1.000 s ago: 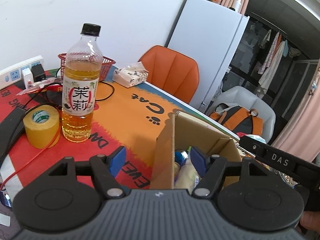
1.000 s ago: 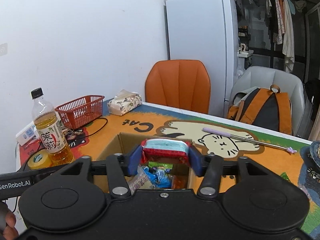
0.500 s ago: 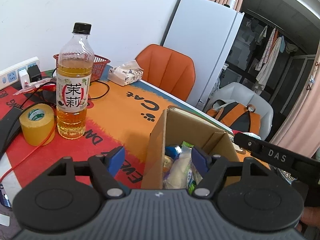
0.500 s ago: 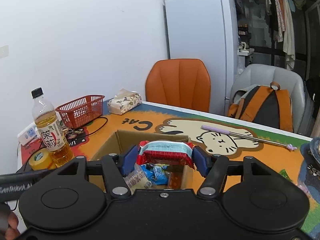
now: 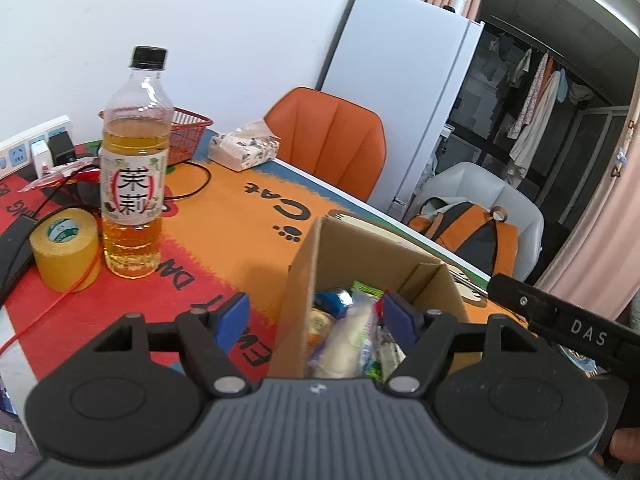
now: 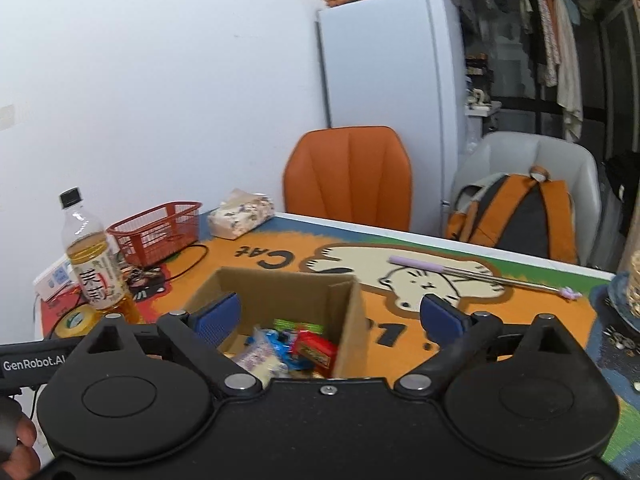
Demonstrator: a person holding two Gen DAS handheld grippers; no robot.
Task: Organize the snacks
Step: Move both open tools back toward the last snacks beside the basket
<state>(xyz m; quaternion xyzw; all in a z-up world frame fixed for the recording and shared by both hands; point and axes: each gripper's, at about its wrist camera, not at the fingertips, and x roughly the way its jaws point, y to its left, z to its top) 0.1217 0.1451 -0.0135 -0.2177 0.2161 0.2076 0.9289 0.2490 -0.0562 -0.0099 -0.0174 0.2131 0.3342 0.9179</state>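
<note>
The right gripper point(image 6: 330, 314) hung over the cardboard box point(image 6: 280, 288) with its blue pads spread wide and nothing between them; one pad sat over the box's near-left rim, the other out past the right wall at about 3 o'clock from the opening. Inside the box lay the snacks point(image 6: 288, 346), a loose heap that included a red packet point(image 6: 314, 350) against the right wall, with blue and pale wrappers at its 9 o'clock. The left gripper point(image 5: 316, 316) was likewise released and empty, its jaws straddling the box's left wall: one pad outside over the tablecloth point(image 5: 240, 220), one over the contents. From that view the box point(image 5: 360, 252) stood at 12 o'clock, close in. At 10 o'clock stood an upright tea bottle point(image 5: 134, 168), with a yellow tape roll point(image 5: 66, 250) just beside it at its 8 o'clock. Farther off, near the wall, sat a red basket point(image 6: 158, 232) and a tissue pack point(image 6: 242, 220), well apart from the box.
</note>
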